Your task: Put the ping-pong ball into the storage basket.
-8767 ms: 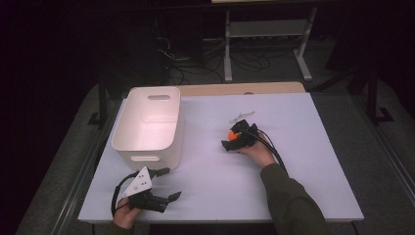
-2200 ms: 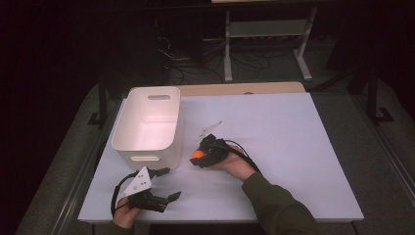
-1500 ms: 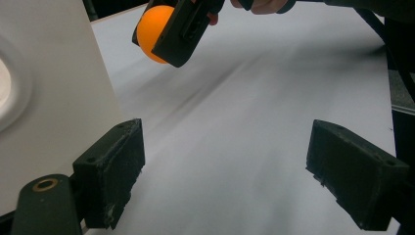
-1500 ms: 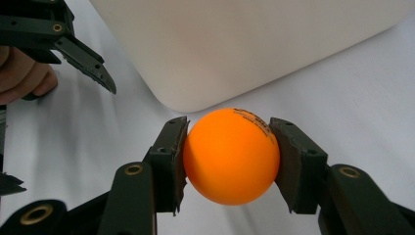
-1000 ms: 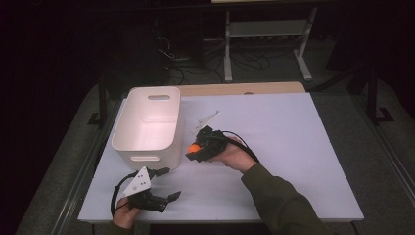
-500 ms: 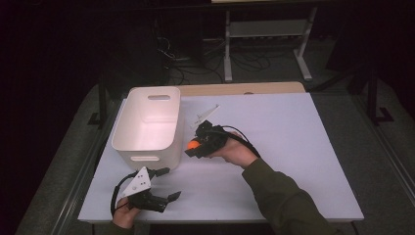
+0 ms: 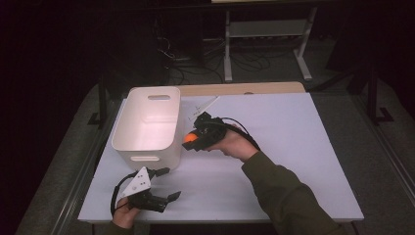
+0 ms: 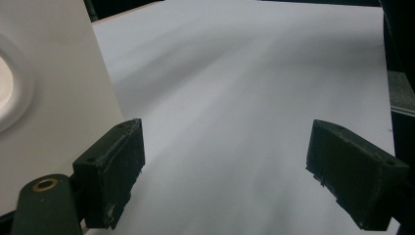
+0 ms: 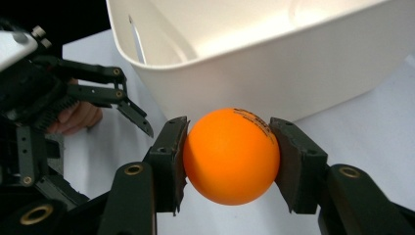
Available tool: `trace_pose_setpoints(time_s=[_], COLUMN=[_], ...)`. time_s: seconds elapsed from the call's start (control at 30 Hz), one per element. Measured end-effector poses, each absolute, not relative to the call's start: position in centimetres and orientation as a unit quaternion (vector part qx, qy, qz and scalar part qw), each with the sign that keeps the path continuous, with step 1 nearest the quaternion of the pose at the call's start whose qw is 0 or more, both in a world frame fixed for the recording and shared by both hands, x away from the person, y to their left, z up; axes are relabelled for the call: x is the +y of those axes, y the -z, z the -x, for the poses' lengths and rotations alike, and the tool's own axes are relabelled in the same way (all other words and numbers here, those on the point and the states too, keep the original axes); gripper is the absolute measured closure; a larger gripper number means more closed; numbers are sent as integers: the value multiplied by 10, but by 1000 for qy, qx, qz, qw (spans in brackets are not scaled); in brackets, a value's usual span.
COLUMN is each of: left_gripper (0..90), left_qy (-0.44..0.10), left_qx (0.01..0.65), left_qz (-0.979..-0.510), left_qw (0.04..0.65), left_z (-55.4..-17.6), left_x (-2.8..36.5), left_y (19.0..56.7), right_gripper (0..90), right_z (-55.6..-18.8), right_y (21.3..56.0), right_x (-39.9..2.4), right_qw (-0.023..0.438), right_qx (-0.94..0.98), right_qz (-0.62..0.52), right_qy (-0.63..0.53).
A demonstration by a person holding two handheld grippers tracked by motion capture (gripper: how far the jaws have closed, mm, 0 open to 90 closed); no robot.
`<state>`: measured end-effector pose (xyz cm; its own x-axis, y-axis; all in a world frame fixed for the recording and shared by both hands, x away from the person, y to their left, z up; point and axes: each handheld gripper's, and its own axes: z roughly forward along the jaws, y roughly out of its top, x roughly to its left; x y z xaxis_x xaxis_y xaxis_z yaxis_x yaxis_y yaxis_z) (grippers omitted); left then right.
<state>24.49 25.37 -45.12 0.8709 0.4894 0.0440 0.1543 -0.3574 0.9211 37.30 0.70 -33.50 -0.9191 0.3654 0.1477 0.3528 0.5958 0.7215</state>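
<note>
1. The right gripper (image 7: 192, 140) has its fingers (image 9: 169, 161) clamped on an orange ball (image 9: 231, 155), one pad pressed to each side, black print showing across the top of the ball.
2. From the high view, the ball (image 7: 189, 139) sits off the counter (image 7: 293, 147), held just beside the long side wall of the white bin (image 7: 147, 125), near the bin's front corner and below its rim.
3. Look into the bin from the right gripper view: the bin (image 9: 274, 63) shows a bare white inside, with nothing lying in the part we can see.
4. The high view agrees, bare white floor inside, a handle slot cut in the far end wall and another in the near one.
5. Down at the front edge of the counter, the left gripper (image 7: 164, 188) rests in the person's hand, its fingers (image 8: 110, 171) wide apart with nothing between them but bare white counter.
6. In the left gripper view the bin's near wall (image 8: 54, 98) stands just to the left of that gripper.
7. A small slip of paper (image 7: 203, 105) lies on the counter beyond the right gripper, close to the bin's far corner.
</note>
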Motion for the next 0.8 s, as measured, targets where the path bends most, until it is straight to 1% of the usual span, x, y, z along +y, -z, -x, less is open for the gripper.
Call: trace_pose_setpoints(time_s=[0.2,0.8], left_gripper=[141,141], left_qy=[-158,-157], left_qx=[199,200], left_qz=[-809,-808], left_qw=[530,532], left_z=[-245,-245], left_x=[254,254], left_y=[451,451], right_gripper=[496,496], right_z=[-375,-382], right_y=[325,292], right_x=[7,19], right_qw=[4,11], right_qx=[890,884], right_qz=[-200,-186], right_qy=[-410,-428])
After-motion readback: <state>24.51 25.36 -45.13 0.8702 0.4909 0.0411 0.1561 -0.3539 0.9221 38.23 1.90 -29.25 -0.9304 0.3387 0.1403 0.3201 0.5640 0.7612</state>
